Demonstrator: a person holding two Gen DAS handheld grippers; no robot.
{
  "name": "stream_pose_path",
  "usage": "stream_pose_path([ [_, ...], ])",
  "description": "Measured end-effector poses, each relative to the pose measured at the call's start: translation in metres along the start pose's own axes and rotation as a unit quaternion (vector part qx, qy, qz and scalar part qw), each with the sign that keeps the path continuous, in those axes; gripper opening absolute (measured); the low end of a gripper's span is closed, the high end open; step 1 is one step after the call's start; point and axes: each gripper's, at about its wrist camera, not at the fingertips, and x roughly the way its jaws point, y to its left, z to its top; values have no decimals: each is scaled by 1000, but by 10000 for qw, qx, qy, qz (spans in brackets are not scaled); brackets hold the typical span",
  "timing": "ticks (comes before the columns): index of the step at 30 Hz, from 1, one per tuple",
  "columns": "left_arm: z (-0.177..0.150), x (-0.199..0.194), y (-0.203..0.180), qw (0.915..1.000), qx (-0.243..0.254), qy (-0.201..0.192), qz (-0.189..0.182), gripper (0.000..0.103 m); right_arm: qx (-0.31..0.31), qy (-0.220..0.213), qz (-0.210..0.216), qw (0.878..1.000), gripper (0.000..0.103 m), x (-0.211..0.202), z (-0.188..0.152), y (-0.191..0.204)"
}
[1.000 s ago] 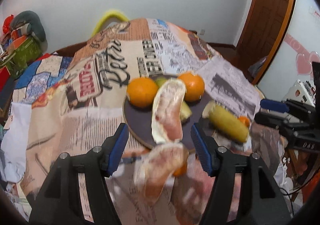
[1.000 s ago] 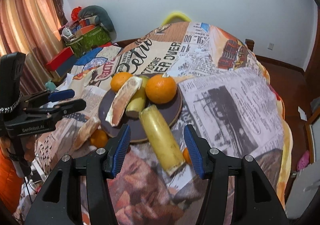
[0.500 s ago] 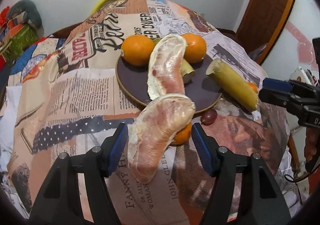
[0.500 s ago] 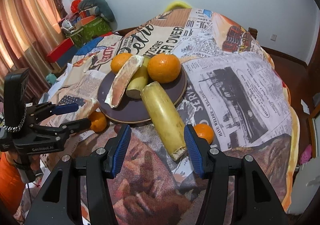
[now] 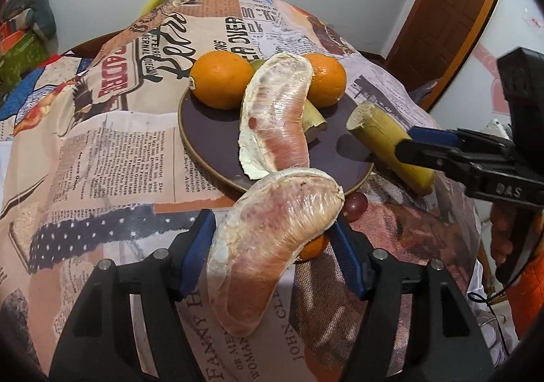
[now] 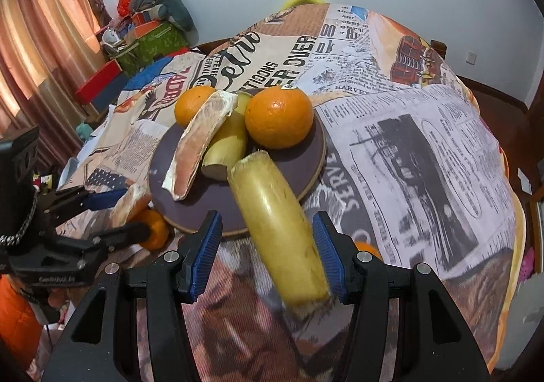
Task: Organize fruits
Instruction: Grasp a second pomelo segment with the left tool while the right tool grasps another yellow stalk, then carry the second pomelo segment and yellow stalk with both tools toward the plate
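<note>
both loads are mid-carry: left tongs clamped on a pomelo segment, right tongs on a sugarcane piece, each needing release onto the plate ahead.

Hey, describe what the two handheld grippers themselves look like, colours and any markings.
Both the left gripper and the right gripper are matte black plastic with silver screws and ribbed blue pads. Seen side-on, each body carries pale printed lettering, too blurred to read. An orange sleeve shows behind each.
</note>
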Motion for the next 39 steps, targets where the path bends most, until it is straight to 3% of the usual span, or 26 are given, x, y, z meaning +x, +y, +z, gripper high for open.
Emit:
stream_pose_path([
  [6,-2,-3,4,9999,-66,-77,-34,63,-58,120,-63,9999,52,16,1,0],
  [11,-5,-9,9,9998,-176,-76,-45,60,156,82,65,9998,42,15,-3,-6],
  [17,-8,-20,14,9994,-268,-146,183,59,187,61,135,9997,38,5,-11,-4],
  [26,-6,-45,20,9975,-481,-423,312,59,179,-304,152,9993,36,-27,-8,1],
  [39,25,-74,9,9936,-386,-995,362,59,-53,-691,124,9975,35,-51,5,14],
])
